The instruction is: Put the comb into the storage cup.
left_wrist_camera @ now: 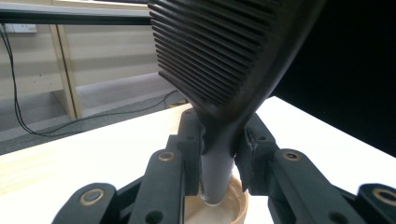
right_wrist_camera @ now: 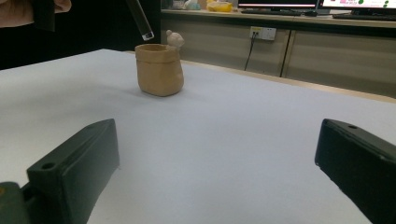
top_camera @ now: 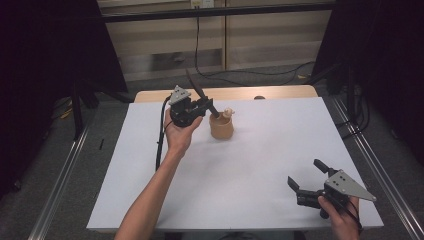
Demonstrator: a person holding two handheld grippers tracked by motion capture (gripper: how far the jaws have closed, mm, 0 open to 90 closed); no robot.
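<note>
Carefully, the left gripper (top_camera: pixel 204 106), pinching a black plastic comb (left_wrist_camera: pixel 219 60), should lower its handle straight into the tan pot (top_camera: pixel 221 126) just beneath.

Dim surroundings, bright white table (top_camera: pixel 260 165) — soft shadows, mild blur.

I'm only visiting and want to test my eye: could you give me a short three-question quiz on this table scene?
1. True or false: the comb is clamped by its handle in the left gripper.
2. Where is the comb's handle tip compared with the tan pot? A) deep inside it B) just above its rim C) lying on the table
3. How do the jaws of the right gripper stand?

Key: 1 true. 2 B. 3 Wide apart, with nothing between them.
</note>
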